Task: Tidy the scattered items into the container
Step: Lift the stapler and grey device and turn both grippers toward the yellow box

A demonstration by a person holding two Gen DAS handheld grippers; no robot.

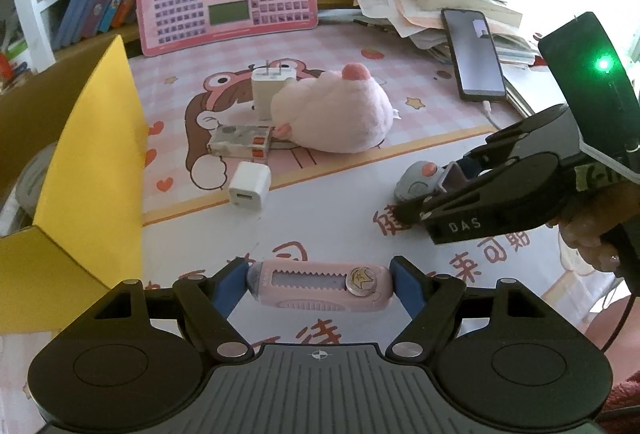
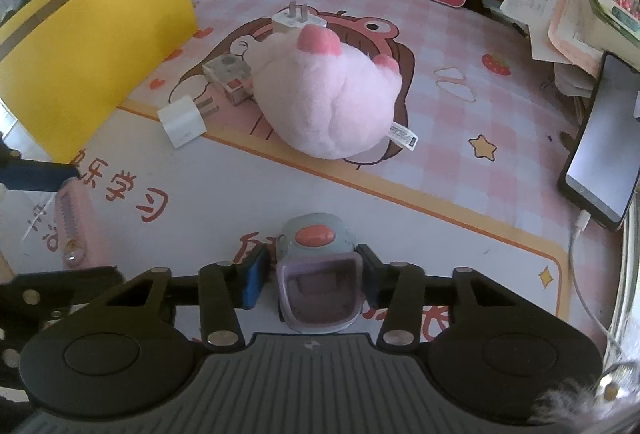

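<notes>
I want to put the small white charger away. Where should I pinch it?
Pinch the small white charger across its two flat sides, coming down from above. It lies flat on the mat with its prongs pointing toward the pink plush, so stay on the boxy body, off the prongs. There looks to be free space on both sides.

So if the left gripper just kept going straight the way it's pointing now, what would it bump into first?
Probably the small white charger cube on the desk mat, with the plush behind it. The left gripper already holds the pink utility knife, which would lead. Depth is hard to judge here.
</notes>
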